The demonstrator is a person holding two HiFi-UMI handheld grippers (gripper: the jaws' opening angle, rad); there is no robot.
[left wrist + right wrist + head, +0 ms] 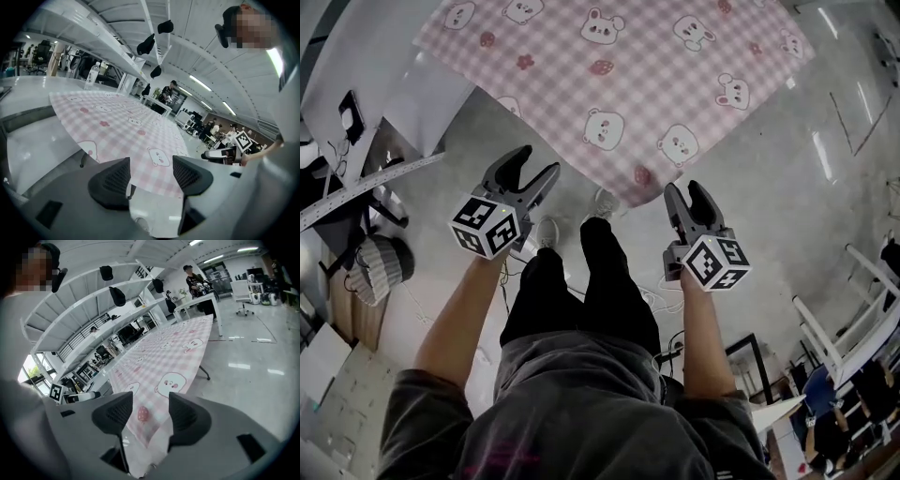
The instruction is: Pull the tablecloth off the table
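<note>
The left gripper (534,167) and right gripper (685,192) are both gaping wide and gripping nothing, hovering just short of the cloth's near edge. The pink gingham tablecloth (628,75) is lying spread over the table (33,91) at 12 o'clock, with its near corner hanging at the right gripper's 9 o'clock. As I judge it, jaws pinching only the hem risk slipping off, and uneven pulling risks skewing the cloth. A water bottle (92,75) is standing near the far edge at 11 o'clock. Dragging cloth could be toppling it.

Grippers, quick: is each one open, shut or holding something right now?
Left gripper: open, holding nothing.
Right gripper: open, holding nothing; the tablecloth lies ahead, not gripped.
</note>
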